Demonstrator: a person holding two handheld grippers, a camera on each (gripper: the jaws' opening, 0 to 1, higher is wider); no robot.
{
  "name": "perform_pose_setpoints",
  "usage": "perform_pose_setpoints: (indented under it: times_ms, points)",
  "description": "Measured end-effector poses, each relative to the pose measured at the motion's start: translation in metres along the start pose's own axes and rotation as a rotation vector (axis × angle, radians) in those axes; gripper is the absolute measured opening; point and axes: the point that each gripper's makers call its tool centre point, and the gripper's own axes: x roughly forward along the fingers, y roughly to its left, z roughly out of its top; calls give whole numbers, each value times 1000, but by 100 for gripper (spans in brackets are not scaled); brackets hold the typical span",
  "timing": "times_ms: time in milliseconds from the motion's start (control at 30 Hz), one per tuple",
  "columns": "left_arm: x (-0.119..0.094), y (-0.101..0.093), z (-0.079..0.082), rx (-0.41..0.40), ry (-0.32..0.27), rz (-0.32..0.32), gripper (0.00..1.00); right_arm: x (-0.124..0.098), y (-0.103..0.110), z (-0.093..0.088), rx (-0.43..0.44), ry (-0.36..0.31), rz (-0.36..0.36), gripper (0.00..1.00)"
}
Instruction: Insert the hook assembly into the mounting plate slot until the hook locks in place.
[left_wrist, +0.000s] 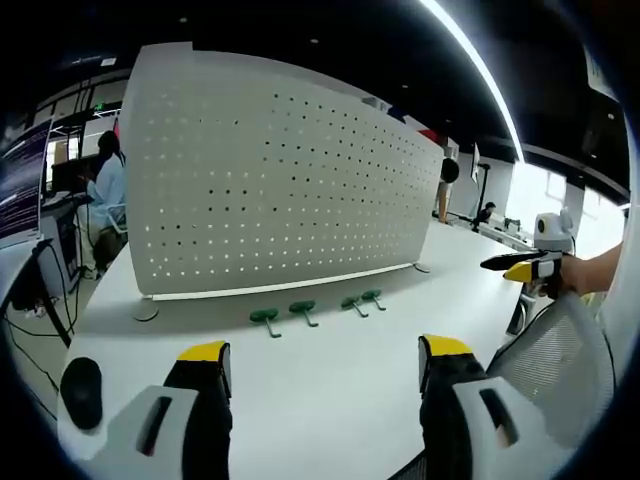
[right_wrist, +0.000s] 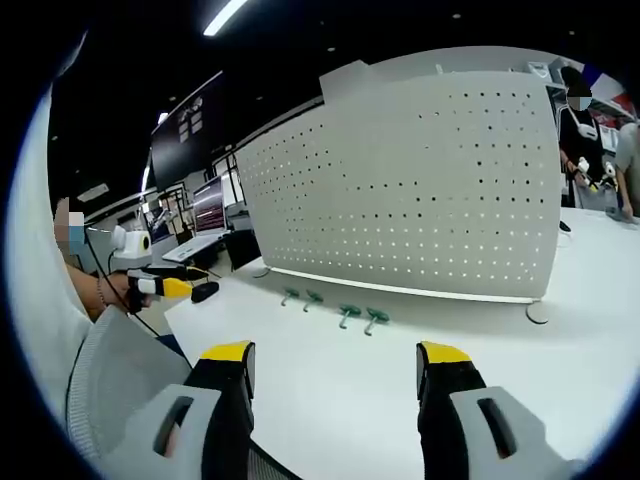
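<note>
A white perforated mounting plate (left_wrist: 270, 185) stands upright on the white table (left_wrist: 330, 400); it also appears as the plate (right_wrist: 420, 190) in the right gripper view. Several green hooks lie on the table before it: one hook (left_wrist: 266, 319), a second hook (left_wrist: 302, 310) and a pair of hooks (left_wrist: 362, 300), seen again as hooks (right_wrist: 362, 317) and hooks (right_wrist: 300, 297). My left gripper (left_wrist: 325, 365) is open and holds nothing, well short of the hooks. My right gripper (right_wrist: 335, 368) is also open and holds nothing. The right gripper (left_wrist: 530, 265) enters the left gripper view at the right; the left gripper (right_wrist: 165, 287) shows at the left of the right gripper view.
A black mouse (left_wrist: 82, 390) lies at the table's left corner. A mesh chair back (left_wrist: 555, 360) stands near the right edge. Monitors (left_wrist: 22, 180) and a seated person (left_wrist: 105, 195) are behind on the left. More people (right_wrist: 590, 130) stand beyond the plate.
</note>
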Motion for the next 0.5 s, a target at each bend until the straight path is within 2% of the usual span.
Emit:
perform_pose_setpoints:
  times_ms: [500]
  points:
    - [0,0,0,1,0,1,78,1,0,0,-3,1,2,63]
